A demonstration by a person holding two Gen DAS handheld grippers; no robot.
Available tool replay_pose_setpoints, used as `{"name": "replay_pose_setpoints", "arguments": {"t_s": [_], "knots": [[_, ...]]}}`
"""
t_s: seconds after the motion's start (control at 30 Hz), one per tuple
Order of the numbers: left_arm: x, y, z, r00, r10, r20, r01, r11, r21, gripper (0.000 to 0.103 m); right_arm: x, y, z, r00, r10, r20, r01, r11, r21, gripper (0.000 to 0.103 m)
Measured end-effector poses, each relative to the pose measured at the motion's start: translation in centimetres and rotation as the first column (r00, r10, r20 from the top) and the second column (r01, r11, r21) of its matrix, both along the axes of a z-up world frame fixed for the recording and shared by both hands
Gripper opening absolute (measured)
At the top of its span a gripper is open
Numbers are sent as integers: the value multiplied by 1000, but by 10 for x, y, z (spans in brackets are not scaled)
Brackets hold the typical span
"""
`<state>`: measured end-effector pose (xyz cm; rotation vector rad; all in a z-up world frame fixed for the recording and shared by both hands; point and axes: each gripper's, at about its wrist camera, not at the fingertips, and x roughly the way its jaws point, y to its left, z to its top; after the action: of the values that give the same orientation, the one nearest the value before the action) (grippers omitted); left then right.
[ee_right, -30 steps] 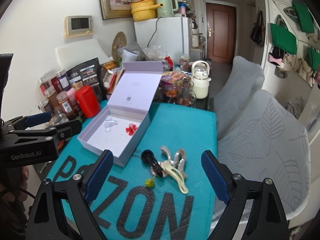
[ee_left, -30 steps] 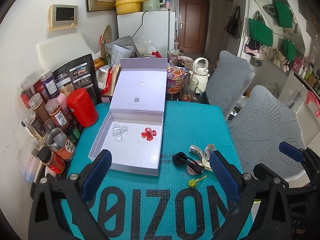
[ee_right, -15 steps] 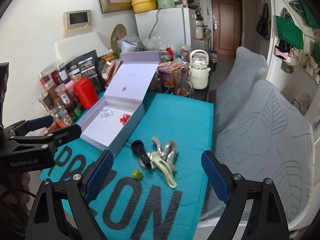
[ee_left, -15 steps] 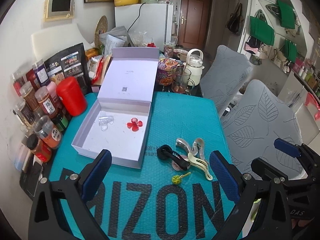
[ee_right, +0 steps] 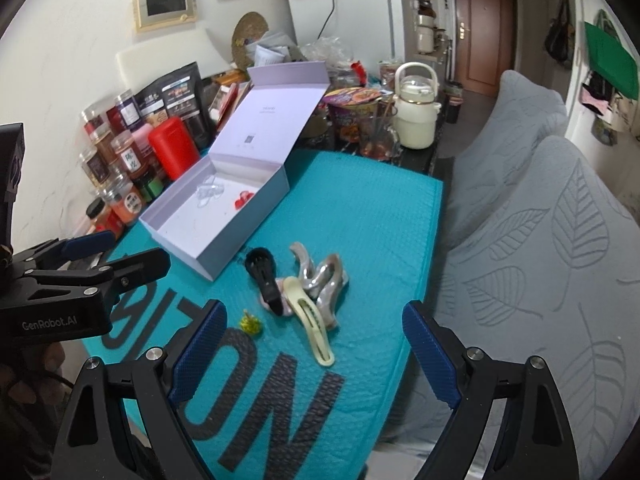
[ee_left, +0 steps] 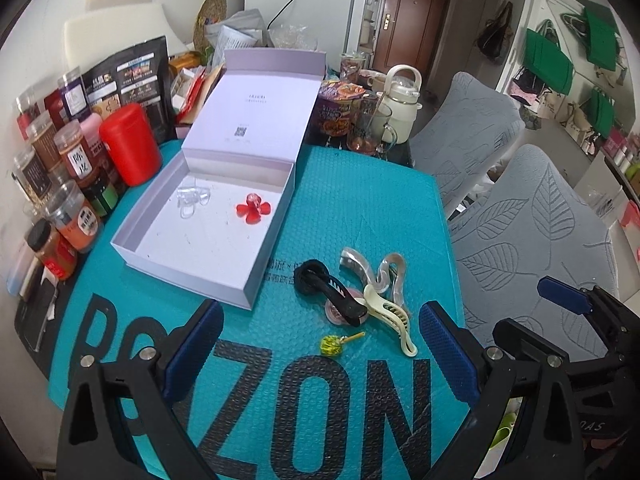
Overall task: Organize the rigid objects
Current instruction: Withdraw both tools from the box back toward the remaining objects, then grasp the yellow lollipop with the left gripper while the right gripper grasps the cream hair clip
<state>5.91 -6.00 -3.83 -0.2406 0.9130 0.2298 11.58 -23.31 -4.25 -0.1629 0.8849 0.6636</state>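
Both grippers lower, clips (ee_right: 308, 288) beyond open jaws

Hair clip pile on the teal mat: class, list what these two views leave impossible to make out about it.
- Pinkish round item, left wrist view: mostly covered by the black hair clip and cream hair clip; its kind is unclear.
- Silver hair clips, right wrist view: overlapping, so their number is uncertain.
- Yellow-green charm, both views: too small to identify.
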Motion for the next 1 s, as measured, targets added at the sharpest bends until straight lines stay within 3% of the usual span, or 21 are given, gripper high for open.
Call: {"name": "replay_pose_setpoints", "arguments": {"t_s": [0.37,0.63,0.83,0.93,1.0], "knots": [[8,-11,-56,997,29,-77,-31,999,-19,100,20,6,-50,992,113,-63,-116,992,-47,88],[16,-12,-84,997,14,-73,-16,999,-30,99,31,9,-81,982,156,-110,-162,985,-51,83],[23,-14,-110,995,-3,-97,0,1000,-25,91,39,15,-106,976,179,-127,-187,981,-53,71],[25,-13,-120,994,2,-108,-7,999,-44,79,43,20,-119,968,203,-145,-212,976,-47,65],[26,-12,-128,993,-1,-119,-5,999,-54,77,45,23,-125,965,213,-155,-222,974,-45,62]]}}
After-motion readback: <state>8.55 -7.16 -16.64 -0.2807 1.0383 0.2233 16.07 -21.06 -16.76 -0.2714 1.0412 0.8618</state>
